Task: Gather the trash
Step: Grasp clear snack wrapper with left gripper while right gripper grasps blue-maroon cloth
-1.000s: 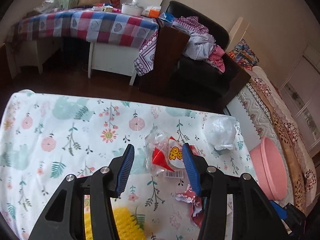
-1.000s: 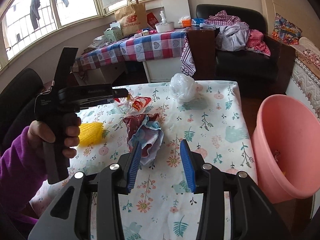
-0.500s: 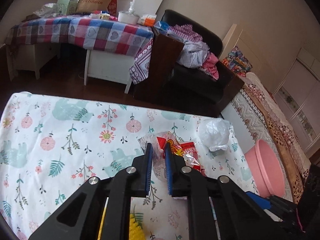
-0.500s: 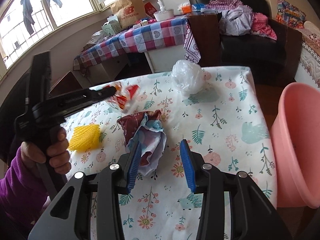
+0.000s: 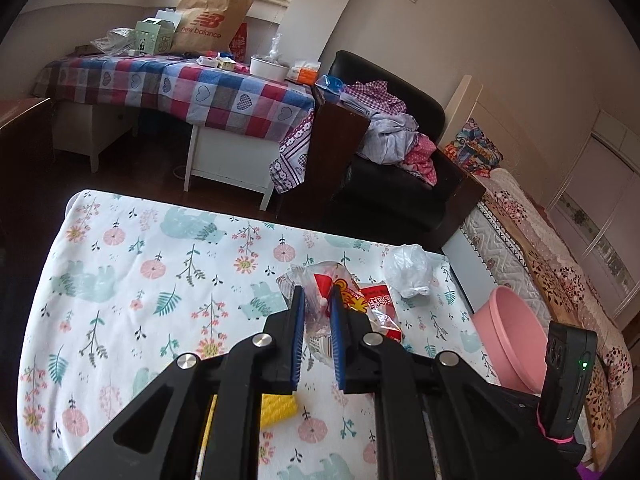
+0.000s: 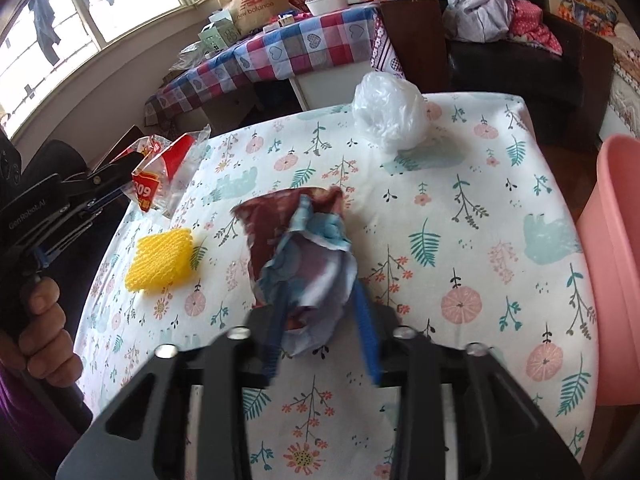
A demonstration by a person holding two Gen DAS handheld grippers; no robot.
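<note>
My left gripper point(image 5: 318, 300) is shut on a clear and red snack wrapper point(image 5: 360, 300) and holds it above the floral table; it also shows in the right wrist view point(image 6: 160, 172). My right gripper point(image 6: 320, 304) is open, its fingers on either side of a crumpled maroon and blue wrapper point(image 6: 304, 248) that lies on the table. A crumpled white plastic bag point(image 6: 390, 110) lies at the table's far end, and it shows in the left wrist view point(image 5: 410, 270). A yellow foam net point(image 6: 162, 258) lies to the left. A pink bin point(image 6: 616, 264) stands off the table's right edge.
The table with the floral cloth point(image 6: 460, 240) ends just before the pink bin point(image 5: 516, 340). Beyond it stand a checked-cloth table point(image 5: 180, 84) with clutter, a black armchair point(image 5: 400, 160) with clothes, and a bed point(image 5: 540, 240) at the right.
My left gripper closed on the snack wrapper and lifted it off the table. My right gripper moved forward so that its open fingers flank the maroon and blue wrapper.
</note>
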